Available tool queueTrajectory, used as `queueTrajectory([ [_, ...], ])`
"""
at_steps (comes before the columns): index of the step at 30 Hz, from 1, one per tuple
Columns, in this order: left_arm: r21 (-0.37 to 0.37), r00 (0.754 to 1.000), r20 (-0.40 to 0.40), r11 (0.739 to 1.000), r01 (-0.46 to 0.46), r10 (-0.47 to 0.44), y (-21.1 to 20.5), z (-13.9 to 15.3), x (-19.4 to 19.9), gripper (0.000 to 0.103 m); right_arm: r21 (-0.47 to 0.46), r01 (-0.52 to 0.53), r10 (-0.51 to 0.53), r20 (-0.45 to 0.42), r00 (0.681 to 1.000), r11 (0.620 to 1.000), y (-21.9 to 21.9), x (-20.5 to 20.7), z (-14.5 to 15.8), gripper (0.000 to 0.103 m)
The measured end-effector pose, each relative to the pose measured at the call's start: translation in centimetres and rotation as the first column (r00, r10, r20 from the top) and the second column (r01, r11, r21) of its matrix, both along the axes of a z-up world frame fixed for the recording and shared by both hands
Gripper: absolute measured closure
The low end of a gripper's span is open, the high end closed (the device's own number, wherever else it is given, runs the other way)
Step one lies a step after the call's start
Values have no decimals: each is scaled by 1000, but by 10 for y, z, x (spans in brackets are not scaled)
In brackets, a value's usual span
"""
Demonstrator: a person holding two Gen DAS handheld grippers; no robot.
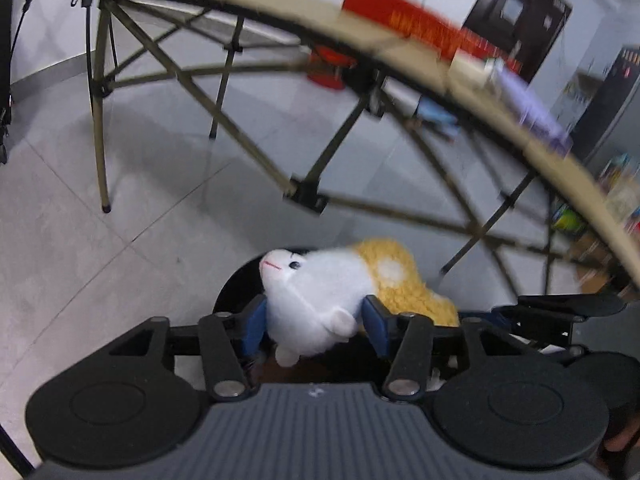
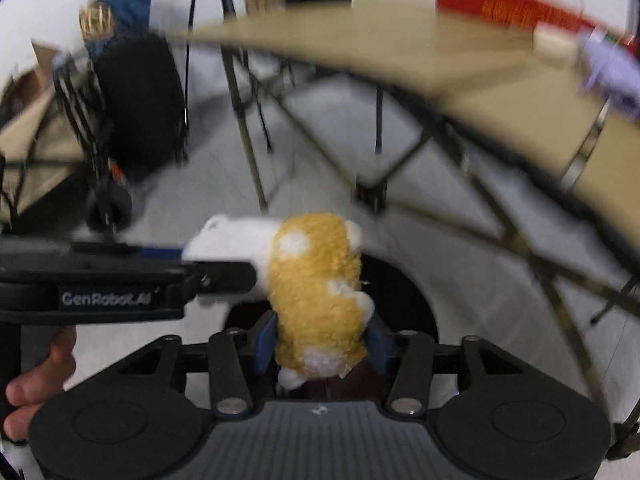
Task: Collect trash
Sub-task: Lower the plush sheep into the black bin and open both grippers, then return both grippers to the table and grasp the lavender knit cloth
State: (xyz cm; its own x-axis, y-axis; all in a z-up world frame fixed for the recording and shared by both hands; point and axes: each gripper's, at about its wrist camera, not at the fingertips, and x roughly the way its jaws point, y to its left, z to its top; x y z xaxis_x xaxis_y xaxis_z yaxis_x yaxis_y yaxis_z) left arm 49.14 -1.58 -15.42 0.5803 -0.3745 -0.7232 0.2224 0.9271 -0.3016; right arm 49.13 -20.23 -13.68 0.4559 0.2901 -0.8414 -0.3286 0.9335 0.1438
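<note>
The left gripper (image 1: 314, 322) is clenched on the white head end of a plush hamster (image 1: 320, 300), its blue pads (image 1: 252, 326) pressed against the toy's cheeks so that the pink nose points up and away from the camera. The right gripper (image 2: 322, 338) grasps the same toy by its yellow rear, blue pads (image 2: 266, 340) squeezing the fleece on both sides. In the right wrist view the left gripper reaches in level from the left edge, with the person's bare fingers (image 2: 36, 380) wrapped around its handle low at that edge; in the left wrist view the right gripper enters level from the right. The plush hamster (image 2: 316, 284) thus hangs in the air between the two tools, directly over the round dark opening of a bin (image 2: 404, 300) on the pale tiled floor (image 1: 80, 220). Beyond stands a folding table (image 2: 460, 56) with crossed legs, carrying a red box (image 1: 400, 12) and blurred small items
</note>
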Motion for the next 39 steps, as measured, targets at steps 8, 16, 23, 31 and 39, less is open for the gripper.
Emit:
queueTrajectory([
  [8, 79, 1000, -9, 997, 19, -18, -6, -7, 5, 36, -87, -77, 68, -100, 993, 993, 17, 0, -29, 51],
  [16, 102, 999, -27, 995, 23, -20, -9, -7, 8, 34, -105, -64, 52, -118, 992, 992, 12, 6, -31, 50],
  [23, 92, 1000, 14, 996, 21, -22, -6, 12, -2, 34, -102, -56, 51, -52, 997, 993, 13, 1, -10, 50],
  [31, 78, 952, 265, 987, 137, -153, -8, 83, -45, 24, 52, -42, 30, 210, 977, 998, -6, -34, 72, 47],
  [39, -89, 825, 564, 991, 102, -34, -15, 156, -55, 9, 267, 89, -230, 566, 792, 960, -88, -60, 161, 33],
])
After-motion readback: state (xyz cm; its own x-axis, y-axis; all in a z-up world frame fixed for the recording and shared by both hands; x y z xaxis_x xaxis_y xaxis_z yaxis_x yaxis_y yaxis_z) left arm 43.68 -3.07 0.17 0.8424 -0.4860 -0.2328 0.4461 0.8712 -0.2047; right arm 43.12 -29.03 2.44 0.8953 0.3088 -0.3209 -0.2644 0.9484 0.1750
